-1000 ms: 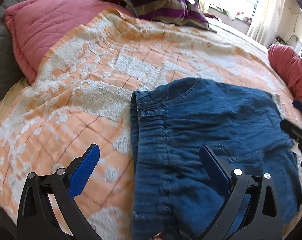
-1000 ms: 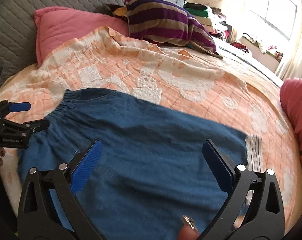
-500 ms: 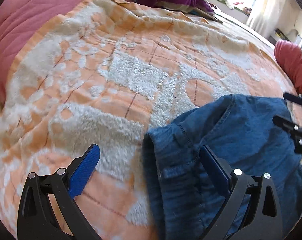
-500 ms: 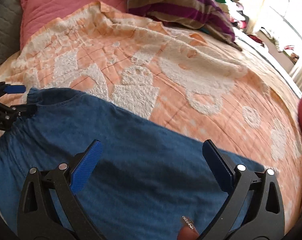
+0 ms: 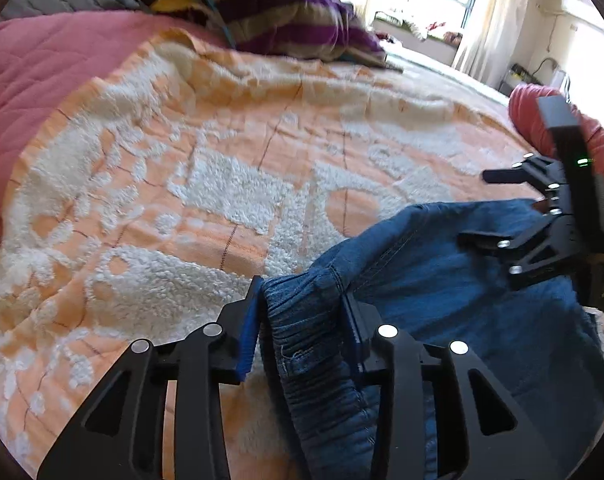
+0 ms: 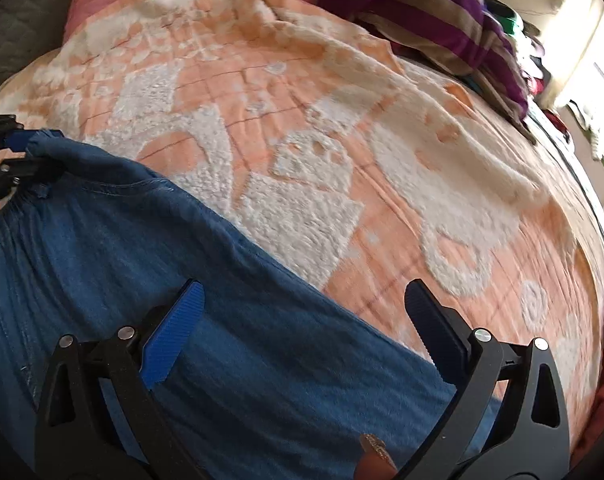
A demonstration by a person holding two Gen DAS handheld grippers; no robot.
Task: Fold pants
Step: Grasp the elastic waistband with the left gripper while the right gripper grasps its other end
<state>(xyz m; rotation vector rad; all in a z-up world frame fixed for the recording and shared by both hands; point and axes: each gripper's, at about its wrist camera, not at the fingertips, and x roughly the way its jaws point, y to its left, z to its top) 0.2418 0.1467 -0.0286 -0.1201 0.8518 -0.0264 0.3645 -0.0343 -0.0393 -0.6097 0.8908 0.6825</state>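
The blue pants [image 5: 454,280] lie on an orange and white blanket [image 5: 222,152] spread over the bed. The left gripper [image 5: 302,312] has its jaws closing on the bunched waistband corner, which sits between the blue pads. The right gripper [image 6: 302,308] hovers over the flat denim, its jaws wide apart.

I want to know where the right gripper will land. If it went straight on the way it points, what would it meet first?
Most likely the blue pants: the open right gripper points down at their far edge, with the orange blanket just beyond. Depth is unclear.
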